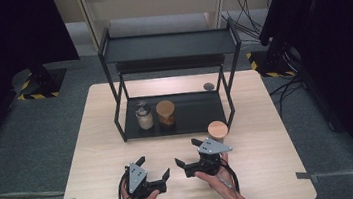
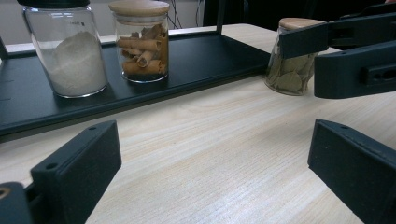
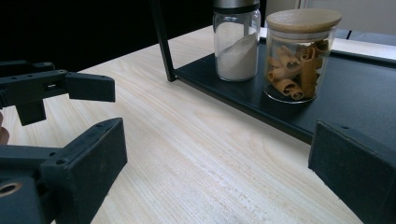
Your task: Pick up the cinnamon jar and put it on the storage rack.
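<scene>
Left gripper and right gripper: jaws apart, nothing between (both low over table). Leaf jar just beside right gripper, outside rack.

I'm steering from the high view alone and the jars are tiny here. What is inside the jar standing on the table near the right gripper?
Observer: The left gripper view shows the jar with the wooden lid holding flat, dry green leaves.
Operator: And the two jars on the rack's bottom shelf?
Observer: The dark-lidded jar holds a white powder heaped to one side.
Operator: The other one?
Observer: The cinnamon jar holds rolled brown sticks under a wooden lid; it stands close beside the powder jar on the black shelf.
Operator: Is anything between the right gripper's jaws?
Observer: No. The right gripper is open, with only bare wooden table between its jaws.
</scene>
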### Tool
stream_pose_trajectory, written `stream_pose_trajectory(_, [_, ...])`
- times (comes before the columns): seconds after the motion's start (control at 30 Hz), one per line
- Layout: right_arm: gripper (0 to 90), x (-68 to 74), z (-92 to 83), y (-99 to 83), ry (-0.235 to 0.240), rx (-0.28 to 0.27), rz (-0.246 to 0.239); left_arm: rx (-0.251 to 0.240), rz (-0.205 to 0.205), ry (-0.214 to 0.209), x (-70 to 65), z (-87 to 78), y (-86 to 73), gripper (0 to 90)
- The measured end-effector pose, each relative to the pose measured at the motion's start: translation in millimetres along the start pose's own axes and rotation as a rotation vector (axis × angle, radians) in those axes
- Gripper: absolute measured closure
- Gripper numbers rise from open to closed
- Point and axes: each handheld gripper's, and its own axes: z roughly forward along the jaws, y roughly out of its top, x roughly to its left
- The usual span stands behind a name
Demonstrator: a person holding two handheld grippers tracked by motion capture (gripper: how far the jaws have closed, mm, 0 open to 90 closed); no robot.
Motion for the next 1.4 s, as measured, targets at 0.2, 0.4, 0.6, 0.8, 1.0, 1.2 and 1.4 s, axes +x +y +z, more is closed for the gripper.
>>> stream_pose_trajectory(0.2, [4.7, 0.1, -2.4, -1.3, 0.001, 0.002, 0.002, 0.0, 0.0, 0.0, 0.0, 0.0, 0.0, 2.3])
stream_pose_trajectory(0.4, [4.7, 0.1, -5.7, -2.3, 0.001, 0.0, 0.005, -0.001, -0.001, 0.0, 0.0, 0.0, -0.1, 2.3])
stream_pose_trajectory(0.6, [4.7, 0.2, -9.4, -3.3, 0.002, -0.003, 0.007, -0.001, -0.002, 0.0, 0.1, 0.0, -0.1, 2.3])
stream_pose_trajectory(0.8, [4.7, 0.4, -14.0, -4.9, 0.003, -0.007, 0.01, 0.0, -0.002, 0.0, 0.0, 0.0, -0.1, 2.3])
stream_pose_trajectory(1.0, [4.7, 0.9, -17.9, -7.2, 0.001, -0.005, 0.007, 0.0, -0.001, 0.0, 0.0, 0.1, 0.0, 2.3])
stream_pose_trajectory(1.2, [4.7, 2.2, -21.2, -9.0, -0.002, -0.004, -0.001, 0.001, -0.002, 0.001, 0.0, 0.2, 0.2, 2.3])
stream_pose_trajectory(1.4, [4.7, 1.9, -23.4, -10.4, 0.004, -0.003, 0.001, 0.001, -0.007, 0.001, 0.4, 0.3, 0.2, 2.3])
